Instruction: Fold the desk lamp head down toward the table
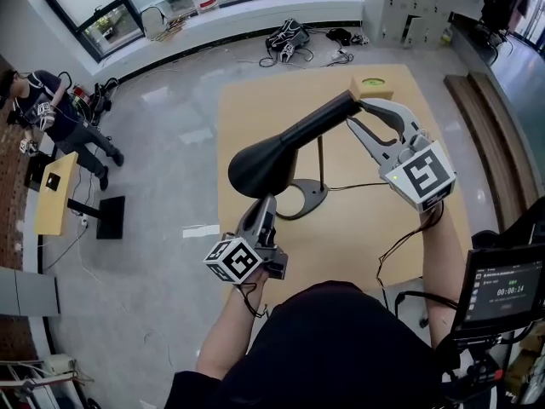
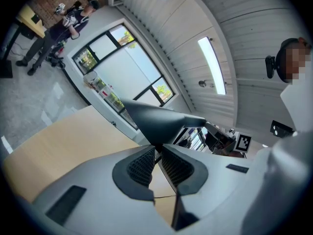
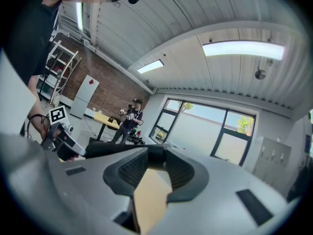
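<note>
A black desk lamp stands on the light wooden table [image 1: 255, 100]. Its cone-shaped head [image 1: 260, 164] hangs at the left, its arm [image 1: 319, 122] slopes up to the right, and its ring base [image 1: 308, 198] rests on the table. My left gripper [image 1: 266, 201] comes from below, shut on the head's lower rim; in the left gripper view the pads [image 2: 142, 165] pinch the rim of the lamp head [image 2: 156, 121]. My right gripper [image 1: 356, 113] is shut on the arm's upper end; in the right gripper view the dark arm [image 3: 98, 151] sits between the pads [image 3: 133, 168].
A small wooden block with a green top [image 1: 371, 83] lies at the table's far edge. The lamp's thin cable [image 1: 358, 186] runs right across the table. A person [image 1: 51, 109] stands by a small desk [image 1: 55, 190] at the left. A screen [image 1: 502, 288] is at the lower right.
</note>
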Demonstrator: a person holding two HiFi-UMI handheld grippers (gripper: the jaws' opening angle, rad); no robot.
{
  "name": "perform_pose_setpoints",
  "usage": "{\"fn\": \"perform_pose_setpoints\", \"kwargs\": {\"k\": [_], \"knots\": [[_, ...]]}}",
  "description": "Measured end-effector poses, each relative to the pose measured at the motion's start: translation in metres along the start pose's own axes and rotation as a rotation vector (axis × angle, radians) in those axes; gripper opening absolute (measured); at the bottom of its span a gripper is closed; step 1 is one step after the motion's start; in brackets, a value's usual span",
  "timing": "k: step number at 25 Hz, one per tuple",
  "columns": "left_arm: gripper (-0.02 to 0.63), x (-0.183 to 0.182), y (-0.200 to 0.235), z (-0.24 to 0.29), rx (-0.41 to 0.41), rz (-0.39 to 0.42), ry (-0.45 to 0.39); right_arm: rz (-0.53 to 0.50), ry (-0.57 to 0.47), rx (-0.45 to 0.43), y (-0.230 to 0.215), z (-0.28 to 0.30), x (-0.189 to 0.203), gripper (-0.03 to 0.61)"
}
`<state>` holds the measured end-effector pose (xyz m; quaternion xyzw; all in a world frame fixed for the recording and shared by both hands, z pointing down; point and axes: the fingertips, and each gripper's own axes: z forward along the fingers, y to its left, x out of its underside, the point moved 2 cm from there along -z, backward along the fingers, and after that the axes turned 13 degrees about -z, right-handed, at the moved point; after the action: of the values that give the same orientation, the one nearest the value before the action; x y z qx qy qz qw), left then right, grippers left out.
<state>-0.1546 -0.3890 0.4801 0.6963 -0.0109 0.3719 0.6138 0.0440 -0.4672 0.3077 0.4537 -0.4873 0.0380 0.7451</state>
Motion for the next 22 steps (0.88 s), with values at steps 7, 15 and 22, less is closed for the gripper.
{"fn": "perform_pose_setpoints", "kwargs": {"k": [7,15,22], "knots": [[0.044,0.01,0.003,0.005,-0.002,-0.005,0.028,-0.061,-0.003,-0.007,0.0,0.001,-0.005,0.121],[0.044,0.018,0.006,0.008,-0.001,-0.019,0.051,-0.109,0.007,-0.023,0.002,0.001,-0.009,0.121],[0.044,0.021,0.008,0.009,-0.002,-0.024,0.074,-0.157,0.02,-0.04,0.003,0.003,-0.016,0.121]]}}
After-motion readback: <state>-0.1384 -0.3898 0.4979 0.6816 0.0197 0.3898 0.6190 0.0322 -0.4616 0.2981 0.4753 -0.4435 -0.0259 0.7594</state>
